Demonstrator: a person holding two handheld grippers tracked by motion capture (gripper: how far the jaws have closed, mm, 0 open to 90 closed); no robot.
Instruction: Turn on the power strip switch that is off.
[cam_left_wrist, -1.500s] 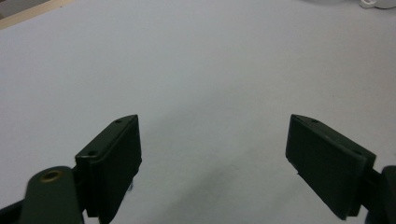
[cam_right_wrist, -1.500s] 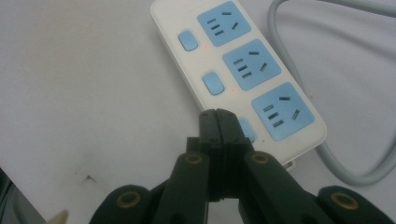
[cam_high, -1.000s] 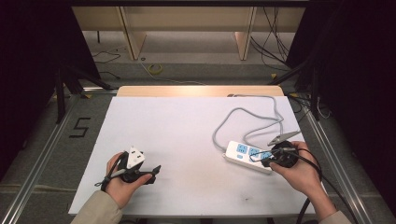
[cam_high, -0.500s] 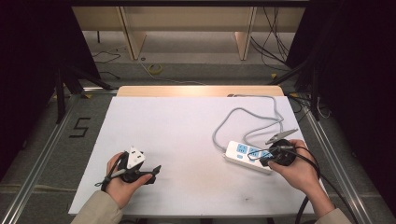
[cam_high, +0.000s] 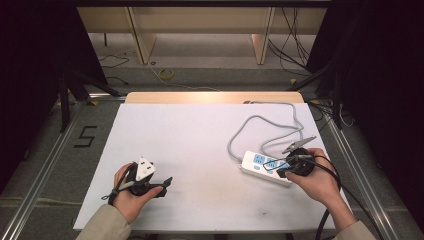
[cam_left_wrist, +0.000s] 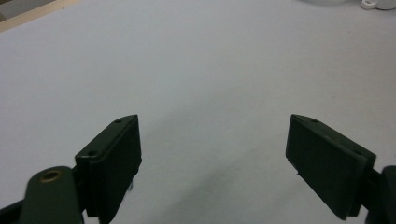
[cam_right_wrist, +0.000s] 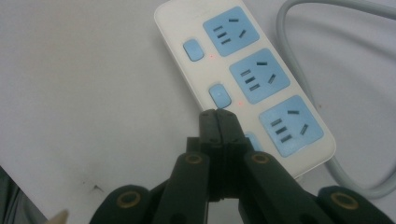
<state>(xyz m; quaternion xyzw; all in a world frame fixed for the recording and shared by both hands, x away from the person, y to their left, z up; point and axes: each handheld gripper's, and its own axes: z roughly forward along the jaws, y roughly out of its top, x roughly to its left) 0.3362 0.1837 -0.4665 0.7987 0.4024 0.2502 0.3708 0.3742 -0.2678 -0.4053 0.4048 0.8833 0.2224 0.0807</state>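
A white power strip (cam_right_wrist: 243, 79) with three blue sockets and small blue buttons lies at the table's right (cam_high: 262, 167). Its grey cable (cam_high: 265, 125) loops behind it toward the far edge. My right gripper (cam_right_wrist: 218, 116) is shut, pads pressed together with nothing between them. Its tips sit over the strip's button row, beside the socket nearest me. In the high view the right gripper (cam_high: 281, 169) rests on the strip's right end. My left gripper (cam_left_wrist: 215, 163) is open and empty, low over the bare white table; the high view has it at the front left (cam_high: 164, 185).
The white table top (cam_high: 200, 140) has a wooden strip along its far edge. Beyond it are a grey floor, loose cables and wooden legs. Dark curtains and metal rails flank both sides. A small dark mark (cam_right_wrist: 95, 188) is on the table near the strip.
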